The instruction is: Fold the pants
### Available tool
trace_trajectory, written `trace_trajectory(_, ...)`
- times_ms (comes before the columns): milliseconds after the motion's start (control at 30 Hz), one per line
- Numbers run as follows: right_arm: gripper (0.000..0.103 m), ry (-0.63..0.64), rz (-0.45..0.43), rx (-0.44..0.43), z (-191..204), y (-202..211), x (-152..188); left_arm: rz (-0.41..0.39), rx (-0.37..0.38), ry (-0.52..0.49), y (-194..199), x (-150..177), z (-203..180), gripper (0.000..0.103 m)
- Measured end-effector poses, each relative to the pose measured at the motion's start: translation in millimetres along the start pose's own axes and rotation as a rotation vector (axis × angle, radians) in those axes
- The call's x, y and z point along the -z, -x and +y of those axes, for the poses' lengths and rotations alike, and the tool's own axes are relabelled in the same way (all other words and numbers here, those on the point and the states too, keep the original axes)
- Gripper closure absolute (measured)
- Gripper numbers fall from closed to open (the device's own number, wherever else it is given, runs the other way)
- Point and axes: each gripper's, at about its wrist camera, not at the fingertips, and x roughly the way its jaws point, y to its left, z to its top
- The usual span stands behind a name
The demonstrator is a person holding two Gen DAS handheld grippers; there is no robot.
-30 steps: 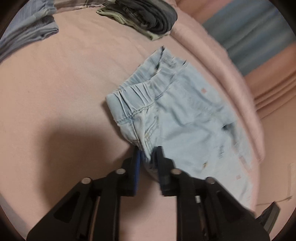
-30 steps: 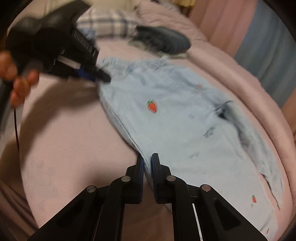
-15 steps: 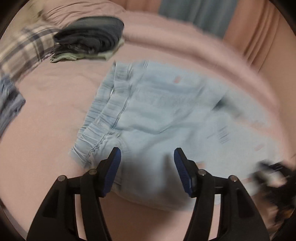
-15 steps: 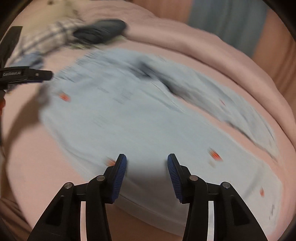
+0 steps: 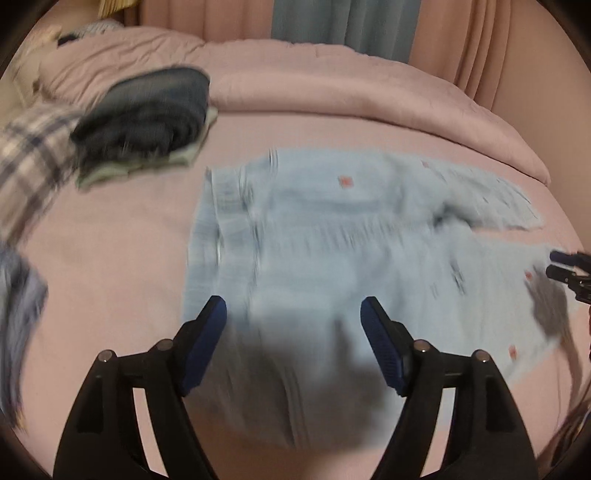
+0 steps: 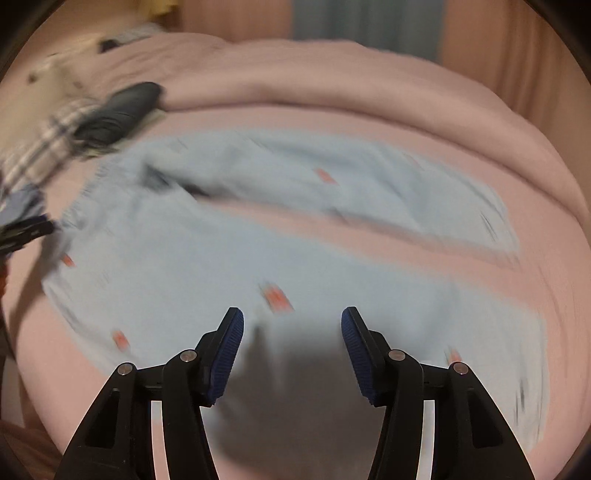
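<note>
So here we've got the pants lying spread out flat on the pink bedsheet. They're light blue denim, soft-looking and washed out, with little red-orange motifs scattered over them (too blurred to say what they are). The elastic waistband, all gathered and ribbed, sits at the left end in the left wrist view, and the two legs run off to the right with a narrow strip of pink sheet showing between them.

Our left gripper hangs over the near edge of the waist end. Its jaws are spread wide and opening, blue ridged pads on black plastic arms, with nothing pinched; the fabric is just underneath in the gripper's shadow. Our right gripper is the same deal over the near leg: jaws apart and opening, nothing between the pads, denim lying below. Its tips also poke into the left wrist view at the far right edge.

Far left on the bed there's a folded stack of dark clothes, charcoal on top with a pale greenish layer under it, next to some plaid fabric. A puffy pink duvet is bunched along the far side, with curtains behind it. Everything's pretty motion-blurred.
</note>
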Motion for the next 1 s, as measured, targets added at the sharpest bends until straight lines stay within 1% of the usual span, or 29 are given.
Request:
trace_trajectory(33,0.047,0.035,-0.016,-0.015,3,-6,-15,-0.007,-0.004,-0.012,-5,-11,1,0.027)
trace_trajectory(100,0.047,0.118,-0.054,-0.042,14,-21,-49,0.005,-0.015,-0.008,-22,-37,9,0.028)
trace_trajectory(133,0.047,0.140,-0.059,-0.046,18,-28,-60,0.017,0.001,0.000,-31,-49,15,0.027)
trace_trajectory(167,0.047,0.156,-0.060,-0.049,21,-37,-71,0.022,-0.002,0.003,-41,-61,20,0.027)
trace_trajectory(233,0.047,0.163,-0.052,-0.067,21,-60,-102,0.042,-0.013,-0.018,-56,-81,25,0.027)
trace_trajectory(300,0.047,0.143,-0.043,-0.077,14,-79,-129,0.054,-0.016,-0.032,-70,-97,31,0.027)
trace_trajectory(367,0.047,0.131,-0.019,-0.091,10,-101,-154,0.069,0.007,-0.054,-85,-111,36,0.027)
trace_trajectory(433,0.047,0.145,0.003,-0.076,6,-114,-168,0.068,0.027,-0.082,-94,-119,39,0.027)
trace_trajectory(467,0.047,0.168,0.031,-0.079,7,-128,-178,0.075,0.034,-0.102,-98,-121,40,0.026)
trace_trajectory(533,0.047,0.217,0.071,-0.067,9,-143,-186,0.120,0.061,-0.145,-109,-124,43,0.023)
trace_trajectory(567,0.046,0.241,0.097,-0.074,9,-152,-192,0.140,0.067,-0.159,-115,-125,45,0.021)
trace_trajectory(600,0.042,0.269,0.130,-0.098,11,-161,-194,0.171,0.061,-0.182,-124,-125,48,0.021)
trace_trajectory(633,0.039,0.302,0.167,-0.105,13,-170,-195,0.210,0.072,-0.198,-132,-123,50,0.020)
trace_trajectory(667,0.038,0.330,0.219,-0.111,15,-181,-193,0.259,0.086,-0.210,-142,-121,52,0.020)
trace_trajectory(700,0.038,0.345,0.261,-0.123,15,-189,-190,0.284,0.089,-0.212,-148,-119,54,0.018)
trace_trajectory(733,0.038,0.362,0.285,-0.124,17,-195,-186,0.301,0.085,-0.207,-154,-118,56,0.019)
trace_trajectory(767,0.038,0.381,0.270,-0.122,18,-196,-183,0.310,0.090,-0.181,-158,-120,59,0.022)
trace_trajectory(800,0.038,0.379,0.267,-0.123,18,-196,-183,0.308,0.095,-0.159,-160,-121,60,0.028)
trace_trajectory(833,0.044,0.363,0.271,-0.124,17,-195,-182,0.299,0.097,-0.147,-159,-122,60,0.034)
trace_trajectory(867,0.056,0.359,0.270,-0.122,18,-192,-181,0.284,0.099,-0.142,-156,-124,58,0.050)
trace_trajectory(900,0.087,0.389,0.254,-0.123,25,-186,-179,0.281,0.109,-0.141,-154,-124,55,0.067)
trace_trajectory(933,0.098,0.425,0.242,-0.112,31,-181,-177,0.278,0.117,-0.152,-150,-125,50,0.074)
trace_trajectory(1000,0.099,0.498,0.224,-0.048,45,-171,-171,0.258,0.065,-0.217,-142,-125,36,0.080)
